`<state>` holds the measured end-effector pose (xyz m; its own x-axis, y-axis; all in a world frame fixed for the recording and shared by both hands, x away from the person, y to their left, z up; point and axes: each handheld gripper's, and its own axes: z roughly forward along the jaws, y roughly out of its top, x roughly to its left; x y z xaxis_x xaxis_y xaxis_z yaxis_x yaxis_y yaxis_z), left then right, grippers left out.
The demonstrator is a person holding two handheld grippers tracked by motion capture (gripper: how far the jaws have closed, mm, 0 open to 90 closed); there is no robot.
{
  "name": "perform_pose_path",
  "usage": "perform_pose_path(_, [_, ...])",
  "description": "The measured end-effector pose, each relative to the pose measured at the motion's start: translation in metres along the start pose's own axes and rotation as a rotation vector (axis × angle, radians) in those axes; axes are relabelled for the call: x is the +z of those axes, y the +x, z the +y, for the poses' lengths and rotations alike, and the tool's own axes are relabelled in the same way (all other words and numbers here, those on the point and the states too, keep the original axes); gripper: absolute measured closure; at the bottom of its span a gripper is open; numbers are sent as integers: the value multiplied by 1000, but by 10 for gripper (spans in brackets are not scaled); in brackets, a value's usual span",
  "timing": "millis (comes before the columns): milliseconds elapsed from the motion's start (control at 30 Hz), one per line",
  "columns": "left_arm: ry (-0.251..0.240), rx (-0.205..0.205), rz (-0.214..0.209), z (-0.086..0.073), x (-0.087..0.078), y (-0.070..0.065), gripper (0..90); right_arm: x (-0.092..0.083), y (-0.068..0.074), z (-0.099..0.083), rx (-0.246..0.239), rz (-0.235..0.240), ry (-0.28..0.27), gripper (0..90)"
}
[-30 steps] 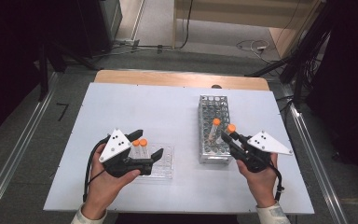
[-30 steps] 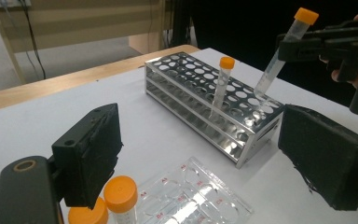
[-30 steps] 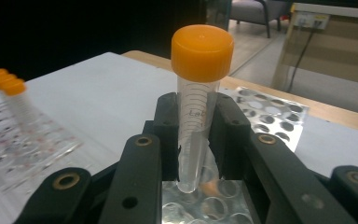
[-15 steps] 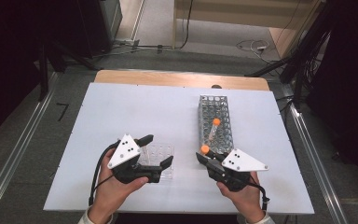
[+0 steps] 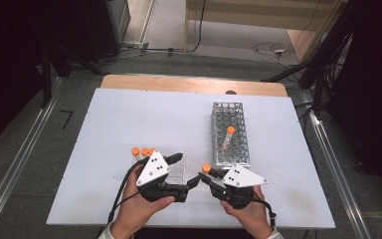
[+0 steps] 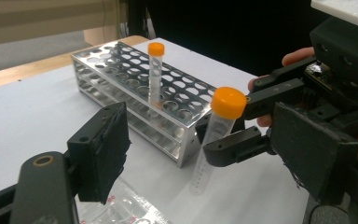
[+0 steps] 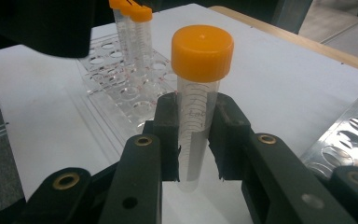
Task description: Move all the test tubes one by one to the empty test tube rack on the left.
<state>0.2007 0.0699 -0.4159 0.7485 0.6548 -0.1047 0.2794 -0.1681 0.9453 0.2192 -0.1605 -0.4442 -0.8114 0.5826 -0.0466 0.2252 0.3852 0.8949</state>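
Since half a second ago, we have brought the two grippers closer together at the near edge of the white table (image 5: 129, 114), and the right gripper (image 7: 193, 135) now carries its tube (image 7: 196, 93) toward the left gripper (image 6: 200, 154). We see a clear plastic tube with a round orange screw cap and printed graduation lines down its wall; there are faint handwritten marks among them, too blurred for us to read. Our right fingers (image 7: 168, 135) are clamped on the tube just below the cap, one pad on each side, with the tube upright and its lower end hanging beneath them, off the table. Our left fingers (image 6: 100, 154) stand wide apart and hold nothing; the tube sits between them in the left gripper view. Beyond the right fingers lies a clear plastic rack (image 7: 126, 88) with three more orange-capped tubes (image 7: 135, 28) standing at its far end. Beyond the left fingers stands a metal rack (image 6: 135, 93) holding one orange-capped tube (image 6: 155, 74) upright. No brand or label is legible.
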Motion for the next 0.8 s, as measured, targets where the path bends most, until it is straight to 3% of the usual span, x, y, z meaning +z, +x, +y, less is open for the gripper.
perform_pose_path(333, [-16, 9, -25, -2, 12, -8, 349, 3, 7, 0, -7, 25, 2, 716])
perform_pose_path(433, [-3, 11, -44, -3, 16, -8, 420, 3, 7, 0, -6, 29, 1, 715])
perform_pose_path(800, [12, 31, -53, -4, 21, -10, 652, 4, 9, 0, -2, 37, 2, 715])
